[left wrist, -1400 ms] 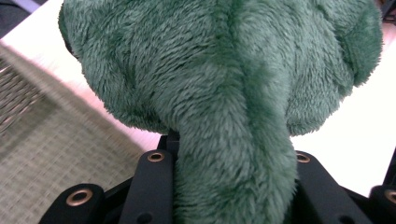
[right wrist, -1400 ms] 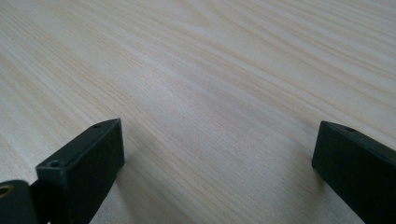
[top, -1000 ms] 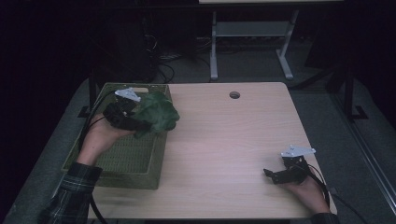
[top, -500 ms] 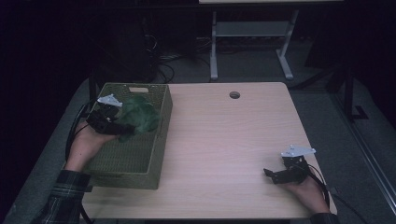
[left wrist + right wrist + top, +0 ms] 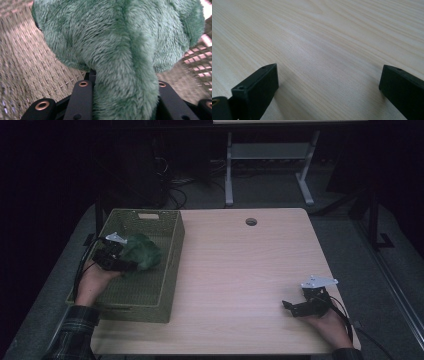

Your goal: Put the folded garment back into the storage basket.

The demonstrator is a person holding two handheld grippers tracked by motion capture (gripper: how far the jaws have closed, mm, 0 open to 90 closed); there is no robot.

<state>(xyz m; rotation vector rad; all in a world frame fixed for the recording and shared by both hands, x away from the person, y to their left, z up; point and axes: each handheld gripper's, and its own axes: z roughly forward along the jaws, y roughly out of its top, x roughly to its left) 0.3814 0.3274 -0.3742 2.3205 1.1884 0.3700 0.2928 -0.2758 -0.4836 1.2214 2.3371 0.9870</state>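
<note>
The left gripper (image 5: 121, 264) is squeezed tight on the green toy (image 5: 141, 252), holding it inside the basket (image 5: 170, 265) at the table's left. The right gripper (image 5: 292, 306) rests on the table (image 5: 240, 270), jaws wide apart, holding nothing

No text, label, brand, number or sign can be read on anything in these views.

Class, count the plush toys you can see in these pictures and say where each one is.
1. The green plush toy is clamped in the left gripper, over the woven basket. Others might lie hidden beneath it.
</note>
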